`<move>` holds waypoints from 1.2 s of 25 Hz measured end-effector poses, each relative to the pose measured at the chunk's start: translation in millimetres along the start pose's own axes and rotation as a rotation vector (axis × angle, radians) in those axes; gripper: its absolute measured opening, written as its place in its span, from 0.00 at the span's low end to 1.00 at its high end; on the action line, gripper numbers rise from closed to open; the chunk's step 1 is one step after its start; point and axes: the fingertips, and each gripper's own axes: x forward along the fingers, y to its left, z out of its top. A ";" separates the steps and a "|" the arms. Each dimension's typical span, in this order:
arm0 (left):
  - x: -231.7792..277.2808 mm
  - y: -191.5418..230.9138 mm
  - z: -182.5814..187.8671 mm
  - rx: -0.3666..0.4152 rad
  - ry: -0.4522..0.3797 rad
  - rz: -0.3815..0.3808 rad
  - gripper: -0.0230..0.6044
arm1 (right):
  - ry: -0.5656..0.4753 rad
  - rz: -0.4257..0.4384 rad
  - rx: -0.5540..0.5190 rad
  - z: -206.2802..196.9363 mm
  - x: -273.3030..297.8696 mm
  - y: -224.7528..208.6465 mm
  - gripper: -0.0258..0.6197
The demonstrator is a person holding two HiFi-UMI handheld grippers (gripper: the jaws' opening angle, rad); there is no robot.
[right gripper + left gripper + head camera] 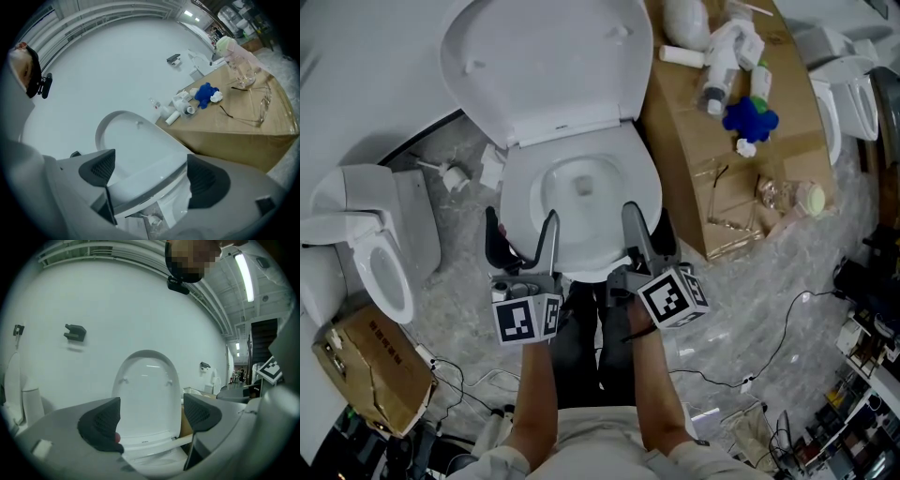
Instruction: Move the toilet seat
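Currently the toilet seat (548, 66) is standing raised, leaning back against the white wall behind the toilet bowl (520, 202), which is lying uncovered below it. The left gripper (522, 232) is hanging over the front rim of the bowl with its jaws standing wide apart. In the left gripper view, the left gripper (151, 420) is pressing on nothing, and the upright seat (147, 394) is showing beyond the gap. The right gripper (649, 230) is hovering just beside it, also over the front rim. Its jaws (152, 174) are likewise gaping and gripping nothing. A cardboard box (694, 187) carrying bottles is sitting to the right of the bowl
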 end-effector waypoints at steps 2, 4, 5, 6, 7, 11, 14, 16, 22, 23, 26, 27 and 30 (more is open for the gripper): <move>3.5 1.3 4.6 0.000 -0.006 -0.001 0.67 | -0.002 0.002 -0.001 2.7 3.1 2.7 0.79; 6.7 2.3 8.1 -0.001 -0.010 -0.001 0.67 | -0.001 -0.002 0.002 4.9 5.8 4.4 0.80; 8.1 2.6 9.7 -0.002 -0.013 0.000 0.67 | 0.000 -0.007 0.007 6.0 6.8 4.8 0.80; 9.3 2.9 11.2 -0.002 -0.016 0.001 0.67 | -0.001 -0.014 0.009 7.3 7.7 5.3 0.81; 10.8 3.2 12.8 -0.003 -0.020 0.001 0.67 | -0.005 -0.020 -0.002 9.4 8.6 6.2 0.81; 16.4 6.1 21.0 -0.006 -0.039 0.004 0.67 | -0.033 0.023 -0.300 27.9 15.7 27.8 0.77; 22.5 11.2 30.0 -0.006 -0.057 0.016 0.67 | -0.015 0.081 -0.407 33.5 25.4 44.9 0.71; 27.5 12.9 34.4 -0.008 -0.062 0.023 0.66 | -0.024 0.097 -0.432 38.0 29.9 50.7 0.70; 38.4 18.3 45.0 -0.009 -0.076 0.046 0.66 | -0.045 0.134 -0.513 47.4 42.8 68.2 0.65; 39.9 19.3 47.0 -0.010 -0.080 0.051 0.66 | -0.049 0.139 -0.522 48.8 45.1 71.1 0.65; 46.5 23.6 54.2 -0.010 -0.093 0.067 0.66 | -0.069 0.154 -0.525 54.8 50.2 77.6 0.66; 49.1 25.3 56.9 -0.010 -0.098 0.073 0.65 | -0.076 0.164 -0.528 56.8 51.0 80.3 0.66; 57.2 31.0 65.3 -0.008 -0.113 0.096 0.65 | -0.092 0.190 -0.575 62.2 52.4 91.0 0.65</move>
